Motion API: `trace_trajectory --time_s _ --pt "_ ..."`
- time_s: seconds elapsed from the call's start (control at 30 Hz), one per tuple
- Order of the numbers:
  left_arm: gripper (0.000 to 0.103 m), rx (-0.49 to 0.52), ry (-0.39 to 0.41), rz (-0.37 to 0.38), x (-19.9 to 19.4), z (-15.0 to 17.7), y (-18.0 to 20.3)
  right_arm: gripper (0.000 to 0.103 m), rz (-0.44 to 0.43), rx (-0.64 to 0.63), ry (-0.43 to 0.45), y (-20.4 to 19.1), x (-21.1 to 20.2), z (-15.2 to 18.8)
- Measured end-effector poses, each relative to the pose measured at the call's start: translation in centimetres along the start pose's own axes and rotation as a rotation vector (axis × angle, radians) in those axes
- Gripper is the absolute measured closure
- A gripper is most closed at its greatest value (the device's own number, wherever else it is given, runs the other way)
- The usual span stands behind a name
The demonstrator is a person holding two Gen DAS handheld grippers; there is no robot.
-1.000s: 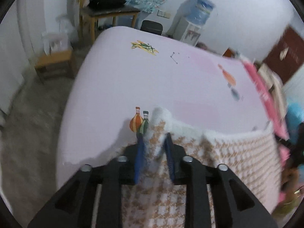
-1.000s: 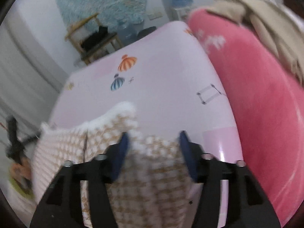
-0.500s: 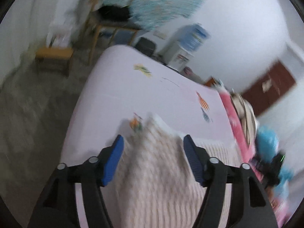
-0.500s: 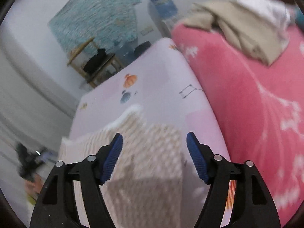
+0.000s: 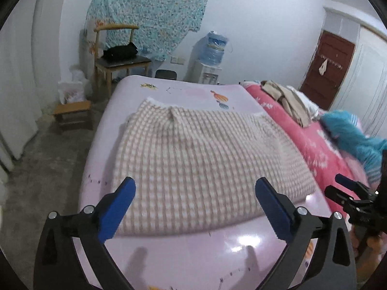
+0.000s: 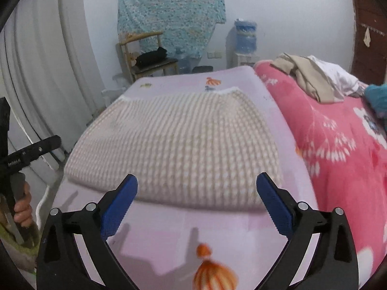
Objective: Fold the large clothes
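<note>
- Nearest the cameras, the left tongs (image 5: pixel 194 207) and the right tongs (image 6: pixel 197 205) both stand spread wide, their jaws having just been opening, with nothing between the blue pads; each hangs above bare lilac sheet (image 5: pixel 193 261) at the near edge of the bed.
- Just ahead of both pairs lies the checked garment (image 5: pixel 193 154), beige and white, folded flat on the sheet, apart from the pads; its white-trimmed edge is at the far side.
- Below the right tongs an orange printed figure (image 6: pixel 214 278) shows on the sheet.
- Left of the right tongs, a hand (image 6: pixel 23 207) grips a black handle; small white lettering on its black bar is too blurred to read.
- Right of the garment spreads a pink flowered blanket (image 6: pixel 338 145), with beige and white clothes (image 6: pixel 312 77) heaped on it and a blue fluffy thing (image 5: pixel 348 133) beside.
- Left of the bed, on the floor, stands a low wooden stool (image 5: pixel 72 116).
- Beyond the bed stand a wooden chair (image 5: pixel 118 60) with a black bag on it, a water dispenser (image 5: pixel 210 58) and a turquoise patterned cloth (image 5: pixel 150 12) hung on the wall.
- Far right, a dark red door (image 5: pixel 331 67).
</note>
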State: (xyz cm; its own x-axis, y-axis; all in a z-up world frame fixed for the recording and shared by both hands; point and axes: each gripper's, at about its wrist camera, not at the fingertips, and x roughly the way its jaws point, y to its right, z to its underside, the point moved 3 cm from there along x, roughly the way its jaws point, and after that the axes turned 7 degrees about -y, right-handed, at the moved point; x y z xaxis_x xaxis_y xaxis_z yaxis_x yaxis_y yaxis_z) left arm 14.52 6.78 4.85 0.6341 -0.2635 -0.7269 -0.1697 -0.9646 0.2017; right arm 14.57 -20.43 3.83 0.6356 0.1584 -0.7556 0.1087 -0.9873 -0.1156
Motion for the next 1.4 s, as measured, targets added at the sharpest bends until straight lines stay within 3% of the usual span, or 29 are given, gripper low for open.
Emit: trace_trajectory --time_s 0.07,0.33,0.63,0.97,1.4 --pt "0.006 0.020 0.006 -0.032 -0.5 0.9 1.0 0.008 0.005 0.023 -0.002 -0.3 -0.5 1.1" --pt "0.006 0.067 0.014 -0.194 -2.0 3.1 4.4 0.008 0.169 0.031 0.099 -1.1 -3.3 1.7" --pt "0.006 0.106 0.052 -0.264 -3.2 3.3 5.4 0.008 0.258 -0.017 0.137 -2.0 -4.0 2.3" --pt "0.006 0.054 0.039 -0.292 -3.2 2.9 4.8 0.008 0.214 -0.020 0.129 -2.5 -4.0 2.5" --pt "0.006 -0.034 -0.073 -0.357 -0.8 4.0 4.5 0.008 0.137 0.063 -0.001 -2.0 -1.4 2.9"
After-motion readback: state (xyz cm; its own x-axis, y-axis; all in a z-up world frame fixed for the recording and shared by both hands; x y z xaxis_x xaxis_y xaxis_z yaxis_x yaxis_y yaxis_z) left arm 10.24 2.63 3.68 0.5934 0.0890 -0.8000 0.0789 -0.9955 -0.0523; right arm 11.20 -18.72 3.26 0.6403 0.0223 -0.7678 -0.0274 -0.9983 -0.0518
